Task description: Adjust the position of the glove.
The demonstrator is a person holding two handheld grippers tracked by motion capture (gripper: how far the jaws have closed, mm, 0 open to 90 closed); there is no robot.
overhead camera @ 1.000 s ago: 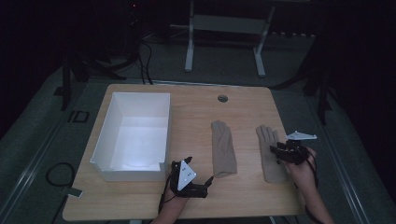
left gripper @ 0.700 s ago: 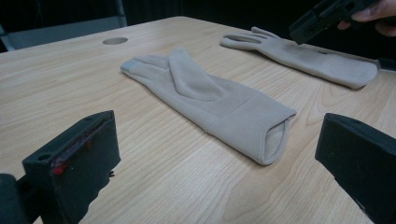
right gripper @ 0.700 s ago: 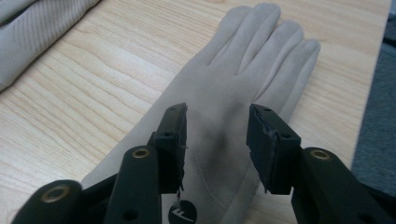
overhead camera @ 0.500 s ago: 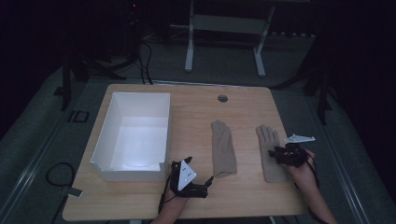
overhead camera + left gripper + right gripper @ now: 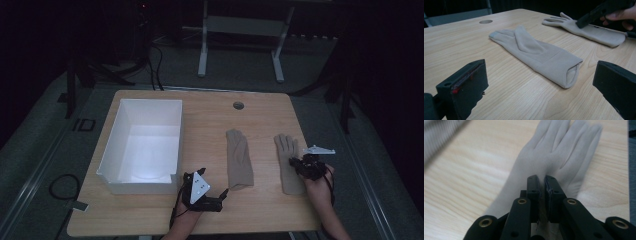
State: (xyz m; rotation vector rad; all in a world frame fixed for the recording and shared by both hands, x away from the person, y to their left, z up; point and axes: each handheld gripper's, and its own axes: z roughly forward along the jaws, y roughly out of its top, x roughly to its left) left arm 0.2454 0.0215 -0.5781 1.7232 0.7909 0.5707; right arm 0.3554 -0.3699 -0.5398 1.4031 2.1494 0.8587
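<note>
Right tool (image 5: 542,185) has just pinched shut on one of two gloves (image 5: 554,160); left tool (image 5: 544,82) gapes empty.

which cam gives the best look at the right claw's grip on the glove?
Right gripper view: the right claw has just closed, pinching fabric on the right glove below its fingers. The high view shows that claw small and dark over the glove. The left gripper view shows it far off, touching the glove from above.

Overhead plus close gripper views (dim), shared glove (image 5: 289,161)
</note>
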